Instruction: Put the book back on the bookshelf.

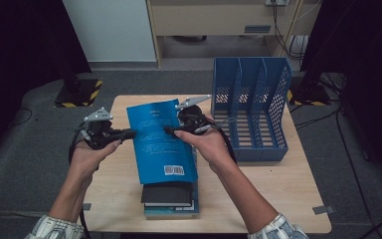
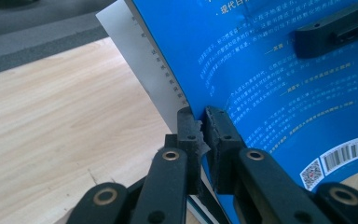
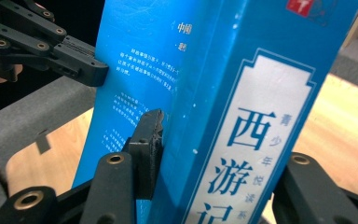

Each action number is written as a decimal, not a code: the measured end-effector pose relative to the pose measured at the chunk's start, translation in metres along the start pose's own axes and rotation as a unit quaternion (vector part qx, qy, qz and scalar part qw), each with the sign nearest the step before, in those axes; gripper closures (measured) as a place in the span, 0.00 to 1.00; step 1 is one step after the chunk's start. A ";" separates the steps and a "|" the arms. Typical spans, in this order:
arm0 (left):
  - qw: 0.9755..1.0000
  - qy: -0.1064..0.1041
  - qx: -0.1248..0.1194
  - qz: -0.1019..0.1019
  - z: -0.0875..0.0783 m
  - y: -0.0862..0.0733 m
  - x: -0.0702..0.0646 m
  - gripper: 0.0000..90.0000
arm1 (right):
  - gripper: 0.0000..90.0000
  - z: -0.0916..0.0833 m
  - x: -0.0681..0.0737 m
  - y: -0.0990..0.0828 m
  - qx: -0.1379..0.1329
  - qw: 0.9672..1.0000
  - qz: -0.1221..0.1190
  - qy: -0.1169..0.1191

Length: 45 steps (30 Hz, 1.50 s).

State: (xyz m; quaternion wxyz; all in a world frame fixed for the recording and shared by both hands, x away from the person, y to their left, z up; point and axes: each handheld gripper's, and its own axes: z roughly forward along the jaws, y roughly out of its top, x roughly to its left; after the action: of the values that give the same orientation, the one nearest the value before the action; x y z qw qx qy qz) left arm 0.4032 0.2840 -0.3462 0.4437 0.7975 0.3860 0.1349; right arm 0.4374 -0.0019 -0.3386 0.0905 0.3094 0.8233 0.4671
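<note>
Both hands were up over the wooden desk (image 1: 288,189), and the blue paperback book (image 1: 161,142) hung between them, raised and tilted above a small stack of books (image 1: 171,201) lying near the person's edge of the desk. The left tool (image 1: 128,133) came in from the book's left side; in the left gripper view its jaws were pressed together on the edge of the blue back cover, close to where the white page block showed. The right tool (image 1: 171,130) met the book from the other side. In the right gripper view one pad (image 3: 150,140) sat flat against the back cover while the spine with its large printed characters stood between the jaws, so that tool pinched the book across its thickness. The barcode end of the cover pointed toward the person, hanging just over the stack. Beyond the right hand (image 1: 210,144), a blue slotted file rack (image 1: 251,107) stood on the far right part of the desk, apart from the book.
</note>
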 end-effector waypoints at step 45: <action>0.998 0.030 -0.001 0.049 -0.011 0.017 -0.003 0.95 | 0.66 -0.004 0.000 0.022 -0.044 0.997 -0.055 -0.016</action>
State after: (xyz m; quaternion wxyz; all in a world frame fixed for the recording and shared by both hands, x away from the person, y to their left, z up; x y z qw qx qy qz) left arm 0.4030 0.2833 -0.3258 0.4257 0.8106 0.3595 0.1804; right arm 0.4456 0.0034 -0.3186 0.1427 0.2662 0.8163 0.4924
